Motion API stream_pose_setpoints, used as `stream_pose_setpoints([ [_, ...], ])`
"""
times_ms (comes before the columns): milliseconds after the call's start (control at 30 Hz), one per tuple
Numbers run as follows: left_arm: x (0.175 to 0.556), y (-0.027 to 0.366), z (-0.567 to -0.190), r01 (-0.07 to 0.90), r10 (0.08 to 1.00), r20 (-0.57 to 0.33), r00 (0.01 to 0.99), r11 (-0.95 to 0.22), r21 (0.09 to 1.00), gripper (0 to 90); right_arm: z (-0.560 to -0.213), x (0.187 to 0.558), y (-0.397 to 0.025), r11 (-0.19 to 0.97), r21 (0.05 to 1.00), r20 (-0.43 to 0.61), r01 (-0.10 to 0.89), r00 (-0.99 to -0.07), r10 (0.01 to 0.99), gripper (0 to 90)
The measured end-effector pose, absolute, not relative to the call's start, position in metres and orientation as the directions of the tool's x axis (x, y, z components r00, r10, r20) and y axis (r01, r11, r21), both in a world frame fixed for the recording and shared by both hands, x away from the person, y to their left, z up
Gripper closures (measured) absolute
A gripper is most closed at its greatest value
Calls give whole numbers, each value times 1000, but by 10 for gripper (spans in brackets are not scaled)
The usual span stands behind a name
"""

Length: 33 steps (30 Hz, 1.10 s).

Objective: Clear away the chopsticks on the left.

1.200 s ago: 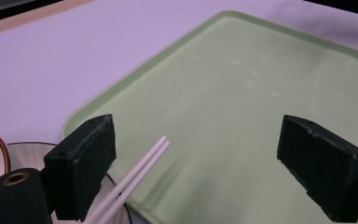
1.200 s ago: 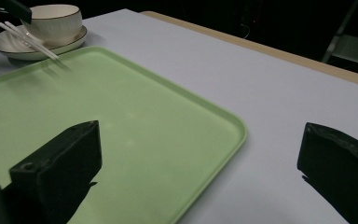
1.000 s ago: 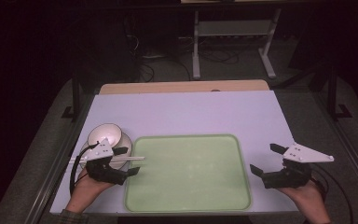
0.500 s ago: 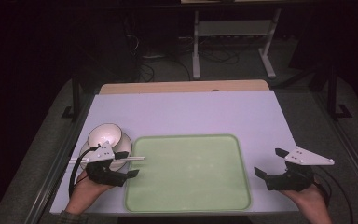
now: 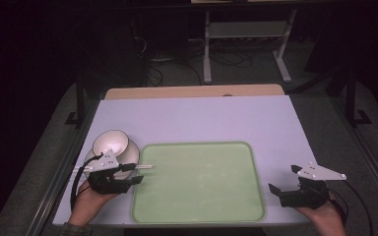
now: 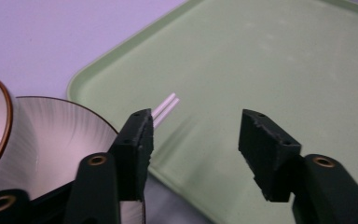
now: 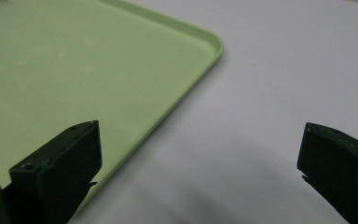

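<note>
Left tool [image 5: 137, 180] sits low at the green tray's [image 5: 199, 216] left edge, spread wide with nothing between its tips, hand behind it resting on the desk [image 5: 197, 118]. Right tool [image 5: 281, 181] is spread too, parked on bare desk just off the tray's right side; it slid back and right a bit since a second ago. The white chopsticks [image 5: 142, 167] poke from the plate [image 5: 130, 152] over the tray rim. A bowl [image 5: 110, 143] sits on that plate, and the tray itself holds nothing but the chopstick tips.
</note>
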<state>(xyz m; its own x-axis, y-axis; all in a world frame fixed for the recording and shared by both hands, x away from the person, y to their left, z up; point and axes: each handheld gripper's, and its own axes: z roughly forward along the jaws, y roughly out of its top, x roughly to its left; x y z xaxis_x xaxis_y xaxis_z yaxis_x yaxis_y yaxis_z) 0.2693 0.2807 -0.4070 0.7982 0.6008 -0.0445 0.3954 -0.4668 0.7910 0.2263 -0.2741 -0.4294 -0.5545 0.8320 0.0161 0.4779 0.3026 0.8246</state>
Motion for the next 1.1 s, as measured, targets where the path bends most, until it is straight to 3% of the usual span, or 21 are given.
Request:
stream_pose_setpoints([
  [33, 270, 282, -408, 401, 613, -33, 790, -475, 783, 565, -433, 225, -274, 307, 817, 13, 488, -549, 836, 0],
  [167, 271, 284, -410, 419, 621, -37, 783, -483, 768, 734, -438, 226, -274, 321, 805, 6, 499, -548, 836, 0],
  [333, 273, 285, -412, 435, 620, -39, 784, -504, 747, 897, -440, 228, -274, 323, 801, 15, 505, -556, 831, 0],
  [1100, 297, 272, -424, 486, 635, -28, 772, -560, 671, 898, -442, 231, -273, 322, 799, 23, 508, -560, 828, 0],
])
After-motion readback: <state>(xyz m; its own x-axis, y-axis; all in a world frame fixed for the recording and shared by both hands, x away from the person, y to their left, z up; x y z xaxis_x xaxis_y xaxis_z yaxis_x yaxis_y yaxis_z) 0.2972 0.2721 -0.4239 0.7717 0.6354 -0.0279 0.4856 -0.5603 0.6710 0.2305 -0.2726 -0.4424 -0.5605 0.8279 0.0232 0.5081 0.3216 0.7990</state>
